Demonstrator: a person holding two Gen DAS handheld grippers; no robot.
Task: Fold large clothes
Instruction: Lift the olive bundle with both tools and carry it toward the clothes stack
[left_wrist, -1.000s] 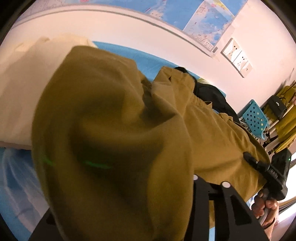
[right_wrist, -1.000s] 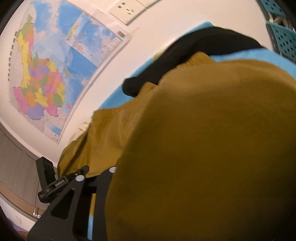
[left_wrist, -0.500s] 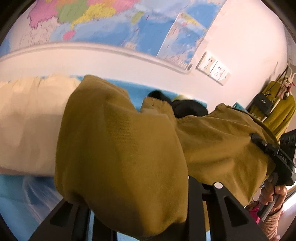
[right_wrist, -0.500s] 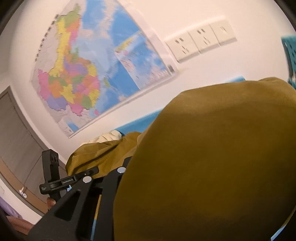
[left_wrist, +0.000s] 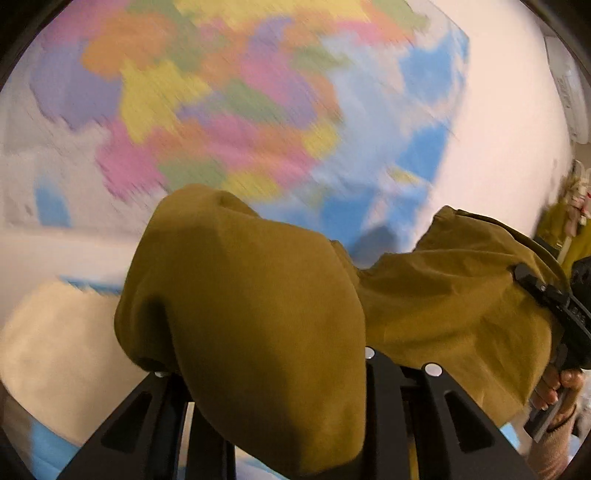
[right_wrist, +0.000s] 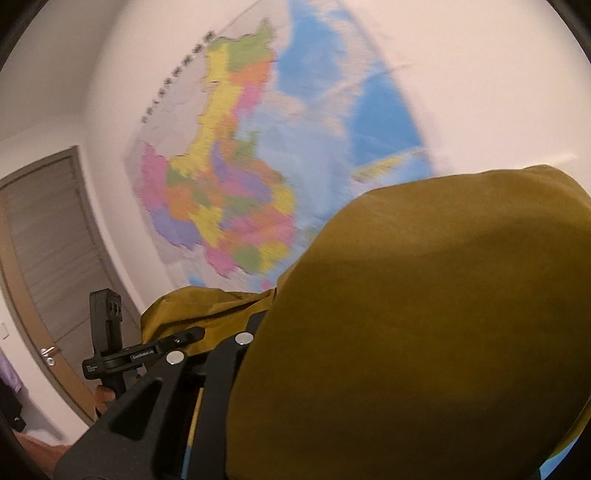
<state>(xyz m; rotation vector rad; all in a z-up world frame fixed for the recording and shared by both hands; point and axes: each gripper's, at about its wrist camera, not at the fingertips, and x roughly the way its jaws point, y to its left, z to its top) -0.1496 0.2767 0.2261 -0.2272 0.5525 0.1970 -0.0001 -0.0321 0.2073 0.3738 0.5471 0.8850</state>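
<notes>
Mustard garment (left_wrist: 258, 314) clamped in both tools (tips buried) — blurred wall map (left_wrist: 240, 110), cream bedding (left_wrist: 62, 354).

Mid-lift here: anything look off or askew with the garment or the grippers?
Yes. The mustard-yellow garment is bunched and draped over both sets of jaws, hiding them in each wrist view, so neither grip can be checked. It sags in a crumpled band toward the right gripper, not spread flat. No damage is visible.
</notes>
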